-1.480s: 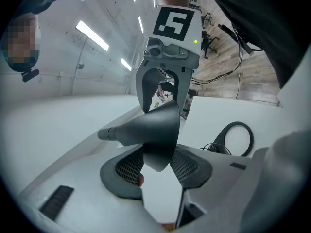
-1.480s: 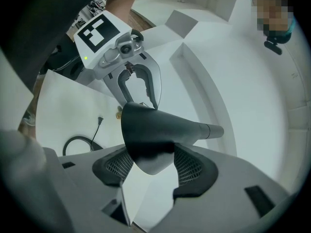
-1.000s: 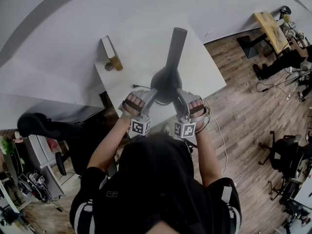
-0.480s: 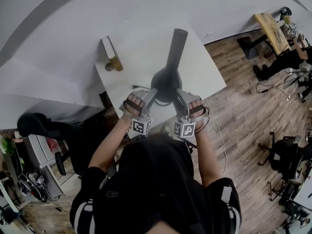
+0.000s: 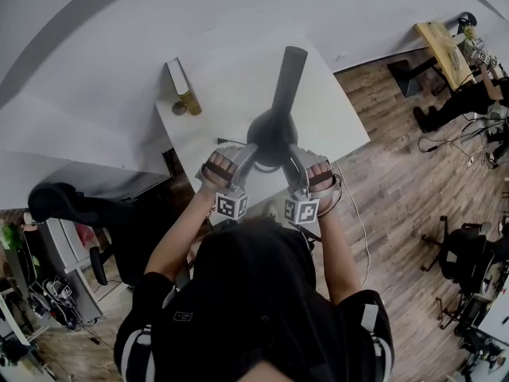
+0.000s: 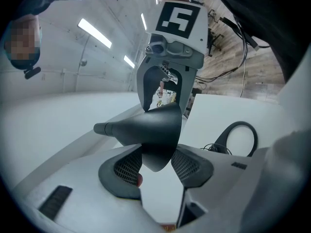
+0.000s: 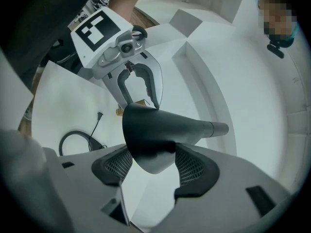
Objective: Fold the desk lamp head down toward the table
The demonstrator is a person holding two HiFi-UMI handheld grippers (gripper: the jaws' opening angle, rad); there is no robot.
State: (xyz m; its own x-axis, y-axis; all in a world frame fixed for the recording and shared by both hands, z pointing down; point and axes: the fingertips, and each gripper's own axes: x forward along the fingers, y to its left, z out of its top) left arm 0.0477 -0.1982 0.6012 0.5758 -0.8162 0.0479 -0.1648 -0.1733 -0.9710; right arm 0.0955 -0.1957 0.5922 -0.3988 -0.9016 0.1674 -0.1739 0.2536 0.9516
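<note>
The black cone-shaped lamp head [image 5: 270, 134] hangs over the white table [image 5: 334, 110], and its black arm [image 5: 288, 70] runs away toward the wall. My left gripper [image 5: 250, 151] meets the head from the left and my right gripper [image 5: 293, 153] from the right. In the left gripper view the head [image 6: 155, 130] sits between the mesh pads [image 6: 127, 166] of my left gripper [image 6: 158, 166], touching both; these jaws have just been opening slightly. In the right gripper view my right gripper [image 7: 153, 166] is shut on the head [image 7: 155, 130].
A black ring-shaped lamp base [image 7: 73, 140] with a cord and plug lies on the table under the head. A book [image 5: 175, 74] and a gold object [image 5: 188, 102] sit at the table's left edge. Chairs [image 5: 453, 253] stand on the wooden floor to the right.
</note>
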